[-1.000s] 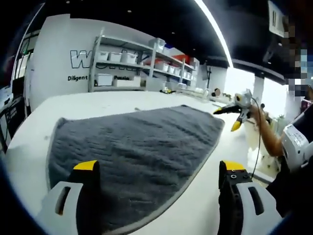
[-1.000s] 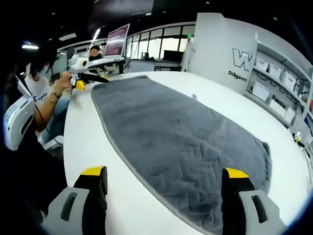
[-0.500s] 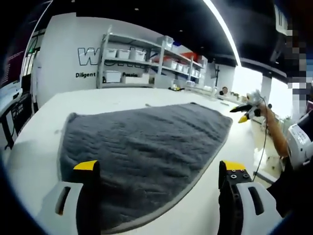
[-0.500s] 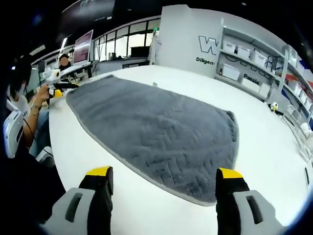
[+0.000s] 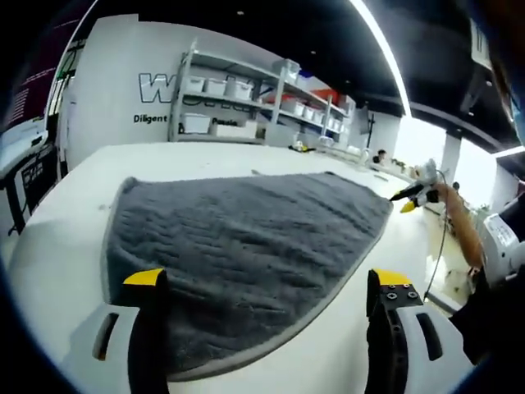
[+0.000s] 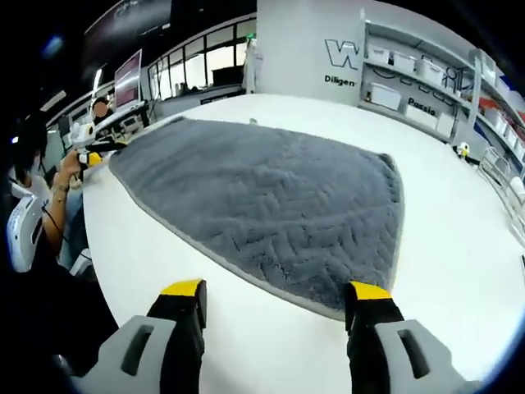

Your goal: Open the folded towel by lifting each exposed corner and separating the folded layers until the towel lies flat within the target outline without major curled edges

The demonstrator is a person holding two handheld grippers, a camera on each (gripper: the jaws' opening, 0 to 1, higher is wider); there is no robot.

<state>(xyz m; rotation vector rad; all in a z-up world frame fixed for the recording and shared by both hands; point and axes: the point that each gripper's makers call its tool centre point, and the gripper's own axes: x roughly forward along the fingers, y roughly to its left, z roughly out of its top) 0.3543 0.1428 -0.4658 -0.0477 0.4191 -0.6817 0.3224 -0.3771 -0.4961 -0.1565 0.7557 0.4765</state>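
Towel [image 5: 246,254]: grey, spread on white bench [image 6: 459,238], ahead of both jaw pairs.
Left gripper [image 5: 267,283]: jaws apart, holding nothing, over towel's near edge.
Right gripper [image 6: 275,294]: jaws apart, holding nothing, at towel's corner.

white wall [image 5: 107,90] | storage shelves [image 5: 246,103] | ceiling light strip [image 5: 379,41]
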